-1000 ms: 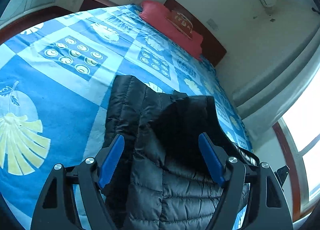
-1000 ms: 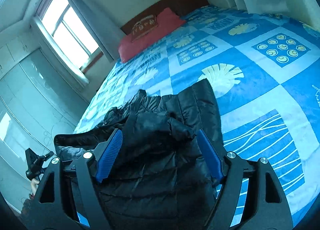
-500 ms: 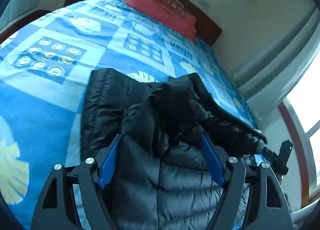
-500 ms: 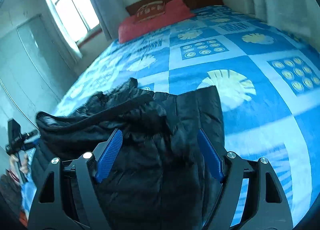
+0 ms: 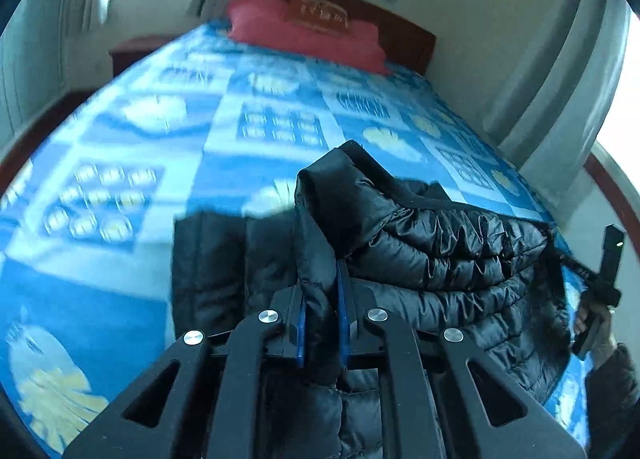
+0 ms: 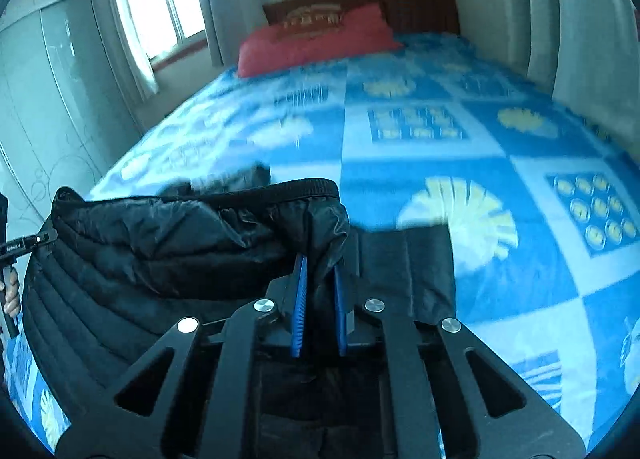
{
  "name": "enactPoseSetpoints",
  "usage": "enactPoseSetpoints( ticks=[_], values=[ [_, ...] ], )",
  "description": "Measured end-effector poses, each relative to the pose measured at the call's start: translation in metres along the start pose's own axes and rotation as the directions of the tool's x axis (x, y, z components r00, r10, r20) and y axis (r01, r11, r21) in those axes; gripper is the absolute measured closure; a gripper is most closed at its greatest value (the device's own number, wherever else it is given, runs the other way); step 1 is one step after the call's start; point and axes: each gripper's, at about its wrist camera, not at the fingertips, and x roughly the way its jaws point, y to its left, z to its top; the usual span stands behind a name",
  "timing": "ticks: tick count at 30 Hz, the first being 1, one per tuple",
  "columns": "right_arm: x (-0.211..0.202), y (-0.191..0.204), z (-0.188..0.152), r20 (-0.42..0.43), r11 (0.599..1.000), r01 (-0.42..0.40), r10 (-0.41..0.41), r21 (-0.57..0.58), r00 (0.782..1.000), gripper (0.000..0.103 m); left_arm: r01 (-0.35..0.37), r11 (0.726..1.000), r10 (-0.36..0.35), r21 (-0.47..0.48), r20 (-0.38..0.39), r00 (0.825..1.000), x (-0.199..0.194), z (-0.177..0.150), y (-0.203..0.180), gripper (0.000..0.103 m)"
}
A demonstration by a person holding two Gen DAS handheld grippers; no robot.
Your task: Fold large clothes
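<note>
— What has changed since a second ago?
— Both pairs of jaws, wide apart then, now pinch folds of the black puffer jacket (image 5: 440, 243), lifting its edge.
— Where is it?
— On the near part of the blue patterned bedspread (image 5: 120, 259). The left gripper (image 5: 322, 299) and right gripper (image 6: 320, 291) each clamp fabric; a red pillow (image 6: 320, 43) lies far off.

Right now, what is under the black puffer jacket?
The black puffer jacket lies on the blue patterned bedspread, which shows around it on the far side and both flanks. Whatever sits directly beneath the jacket is covered, so I cannot tell whether anything else is there.
</note>
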Motion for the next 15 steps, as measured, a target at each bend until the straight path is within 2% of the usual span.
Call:
enactPoseSetpoints(
  ticks=[2, 6, 10, 15],
  values=[
    [0.006, 0.005, 0.015, 0.030, 1.000, 0.022, -0.022, -0.003, 0.999, 0.092, -0.036, 0.999, 0.036, 0.009, 0.032, 0.999, 0.001, 0.013, -0.003, 0.092],
    [0.035, 0.006, 0.034, 0.020, 0.998, 0.056, -0.056, 0.020, 0.998, 0.092, -0.110, 0.993, 0.112, -0.033, 0.039, 0.993, 0.026, 0.034, 0.002, 0.092],
    [0.077, 0.001, 0.035, -0.041, 0.993, 0.114, -0.113, 0.015, 0.993, 0.092, -0.191, 0.981, 0.191, -0.027, -0.002, 0.982, 0.062, 0.033, 0.009, 0.092],
    [0.123, -0.015, 0.017, -0.161, 0.986, 0.167, -0.160, 0.029, 0.974, 0.090, -0.222, 0.974, 0.220, -0.044, -0.053, 0.974, 0.094, 0.021, 0.023, 0.092]
  ],
)
